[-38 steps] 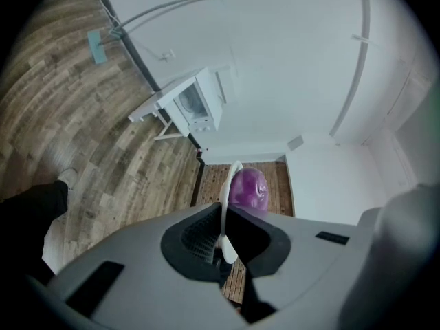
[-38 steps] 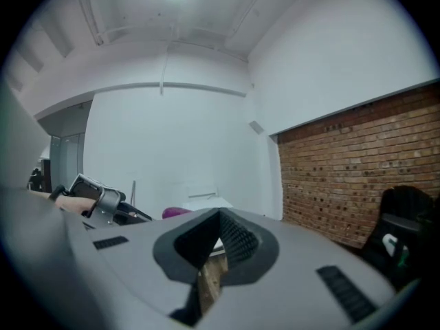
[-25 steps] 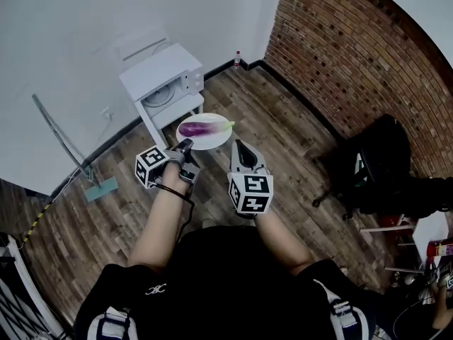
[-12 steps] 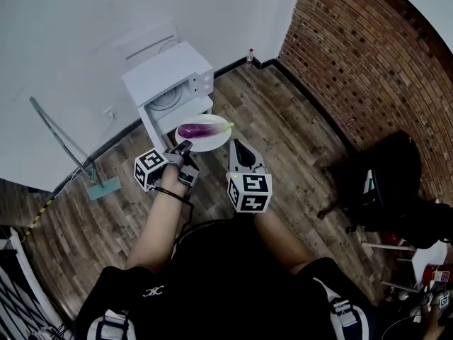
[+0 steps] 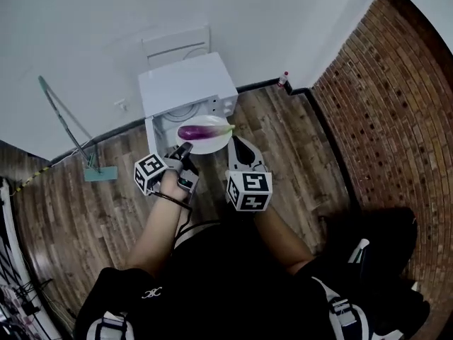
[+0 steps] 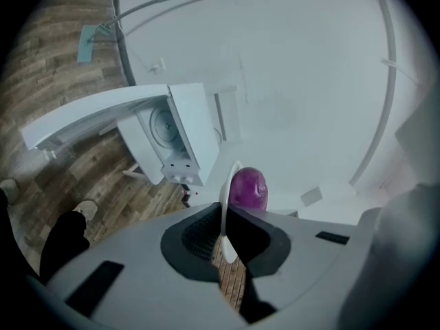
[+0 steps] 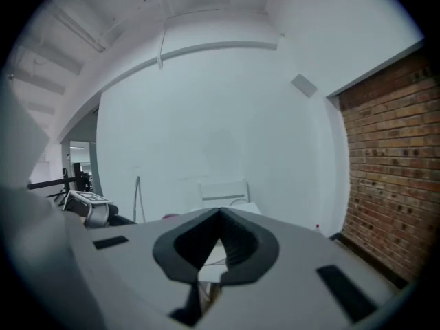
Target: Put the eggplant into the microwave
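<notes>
Wood-plank floor [image 5: 106,211] meets a white wall, with brick wall [image 5: 396,119] to the right, and a white microwave [image 5: 185,91] stands against the white wall. Its front, with a round shape showing in it, faces the person. The left gripper [image 5: 185,149] is clamped on the near rim of a white plate [image 5: 214,144] – in the left gripper view that rim runs edge-on between the closed jaws. The eggplant [image 5: 202,129] lies across the plate, purple, with its green stem pointing right; it is outside the microwave, and in the head view it sits just below the microwave's front. The right gripper [image 5: 237,146] is just beside the plate's right edge – its jaws meet at the tips and hold nothing.
</notes>
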Available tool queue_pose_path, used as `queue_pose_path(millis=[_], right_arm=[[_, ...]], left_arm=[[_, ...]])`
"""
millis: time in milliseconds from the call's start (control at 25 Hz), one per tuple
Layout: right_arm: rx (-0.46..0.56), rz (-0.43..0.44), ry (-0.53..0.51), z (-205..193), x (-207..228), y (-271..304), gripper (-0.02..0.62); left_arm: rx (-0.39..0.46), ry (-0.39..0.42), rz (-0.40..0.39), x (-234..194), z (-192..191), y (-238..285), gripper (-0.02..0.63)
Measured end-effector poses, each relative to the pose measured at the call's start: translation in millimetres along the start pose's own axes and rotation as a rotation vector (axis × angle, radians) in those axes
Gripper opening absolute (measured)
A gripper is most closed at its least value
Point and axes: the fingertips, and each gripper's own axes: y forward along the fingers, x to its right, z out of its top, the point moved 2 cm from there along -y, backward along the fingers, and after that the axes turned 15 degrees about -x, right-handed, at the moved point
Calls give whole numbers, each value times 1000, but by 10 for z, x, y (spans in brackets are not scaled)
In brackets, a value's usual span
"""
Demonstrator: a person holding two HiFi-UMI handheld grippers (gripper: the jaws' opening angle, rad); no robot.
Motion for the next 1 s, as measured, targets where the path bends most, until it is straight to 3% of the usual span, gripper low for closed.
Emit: queue_pose_path(millis=[200,440,720,1000], right_arm=[[-63,142,-105,274,165,667,6],[-118,281,-198,435,146,1180,6],[-152,357,-218,134,-17,1373,6],[-167,356,-216,-285,-52,1495,6]], left_arm=[[148,-82,-8,-122,294,225,18],[290,-128,-13,-222,337,258,18],[347,-167,-7,-543,305,234,18],[354,-197,-13,-1013,363,387,18]])
